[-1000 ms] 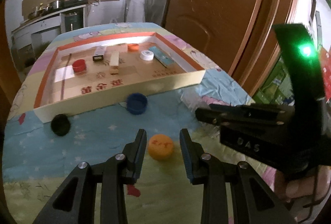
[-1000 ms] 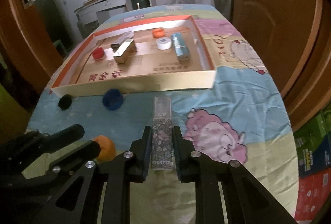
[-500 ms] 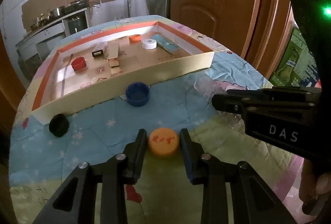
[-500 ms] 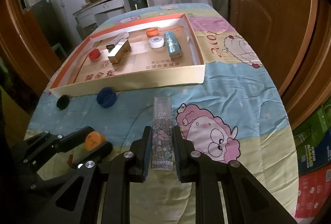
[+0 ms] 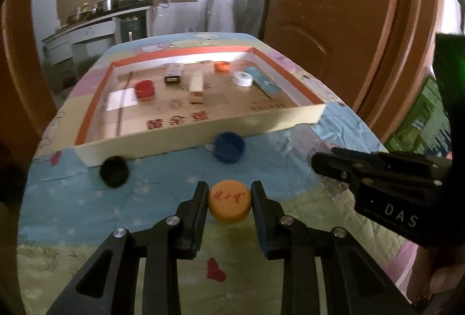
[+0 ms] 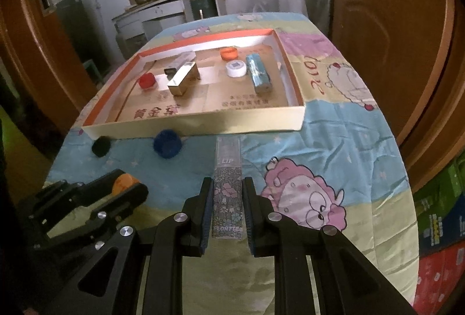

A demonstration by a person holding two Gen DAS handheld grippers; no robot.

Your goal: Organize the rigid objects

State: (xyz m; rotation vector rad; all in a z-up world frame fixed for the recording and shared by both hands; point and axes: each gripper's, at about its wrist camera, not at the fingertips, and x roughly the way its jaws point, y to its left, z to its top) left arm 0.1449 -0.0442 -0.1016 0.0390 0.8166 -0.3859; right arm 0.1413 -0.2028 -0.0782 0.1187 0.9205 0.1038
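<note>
The left gripper [image 5: 229, 190] was a second ago behind the round orange plastic bottle cap [image 5: 229, 201]; now it has come forward around it and its jaws have just been closing, so both pads press the cap's sides and pinch it, low on the cartoon-printed bedsheet [image 5: 290, 163]. The right gripper [image 6: 227, 187] has not changed: it is clamped on the slim clear lip-gloss box with flower print [image 6: 227, 184]. So I judge both hands are loaded, and the next step is carrying them to the shallow cardboard tray with orange rim [image 6: 203, 126] (it already has several small things inside). The blue cap [image 5: 229, 147] and the black cap [image 5: 114, 171] wait just beside the tray's front wall. Whether the orange cap is lifted off the sheet, I cannot tell; in the right view it is mostly hidden behind the left tool's fingers.
</note>
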